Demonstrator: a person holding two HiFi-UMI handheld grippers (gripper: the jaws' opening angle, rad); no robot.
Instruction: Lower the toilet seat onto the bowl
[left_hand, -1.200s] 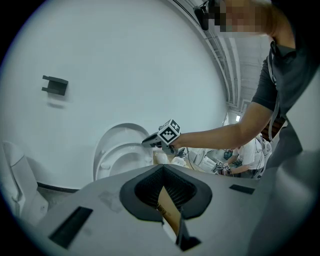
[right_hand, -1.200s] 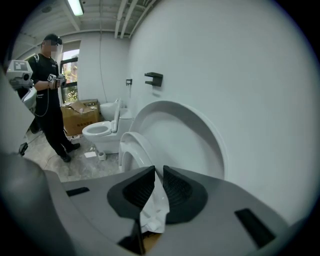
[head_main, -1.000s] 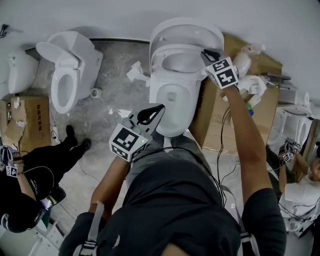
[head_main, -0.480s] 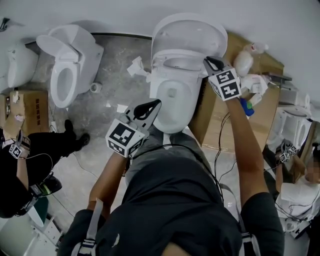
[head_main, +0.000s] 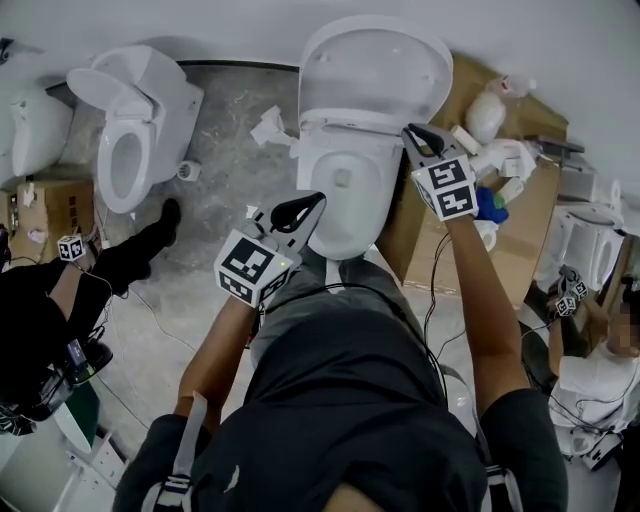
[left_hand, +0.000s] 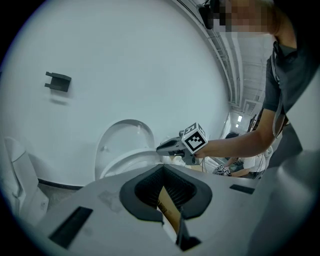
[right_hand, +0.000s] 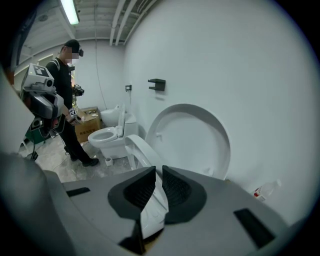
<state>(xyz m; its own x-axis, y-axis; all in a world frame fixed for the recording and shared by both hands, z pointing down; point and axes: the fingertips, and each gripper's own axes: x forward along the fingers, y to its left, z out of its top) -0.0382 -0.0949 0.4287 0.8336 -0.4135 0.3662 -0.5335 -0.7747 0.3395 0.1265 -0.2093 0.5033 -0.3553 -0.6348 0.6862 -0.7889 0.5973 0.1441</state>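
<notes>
Lid (head_main: 375, 65) stands upright against the wall, so it's out of the seat's arc. The bowl (head_main: 345, 215) below it is open with nothing on the rim.

Seat (right_hand: 139, 149) is tilted forward, apart from the lid and not yet on the bowl. I'd call it partway down, with the steep part of the swing left to go.

Right hand-held gripper (head_main: 412, 133) is clamped on the seat's right-hand rim. In the right gripper view the white rim runs straight between the pads (right_hand: 175, 187). A side grip makes sense, as it carries the seat's weight through the swing without the jaws ending up between seat and bowl. They should be able to slide off sideways at the end.

Left hand-held gripper (head_main: 318, 198) is closed on nothing, tips together. It sits just in front of the bowl's nose, low and clear of the seat's path. It looks parked rather than working, but it's close enough to steady things.

Cardboard box (head_main: 420, 230) sits tight against the toilet's right side, under the right arm, so there's little elbow room there.

Risk: the rim is smooth and the bite is narrow. If it slips, the seat slams. Best to lower it slowly and let go only once it touches the bowl.
</notes>
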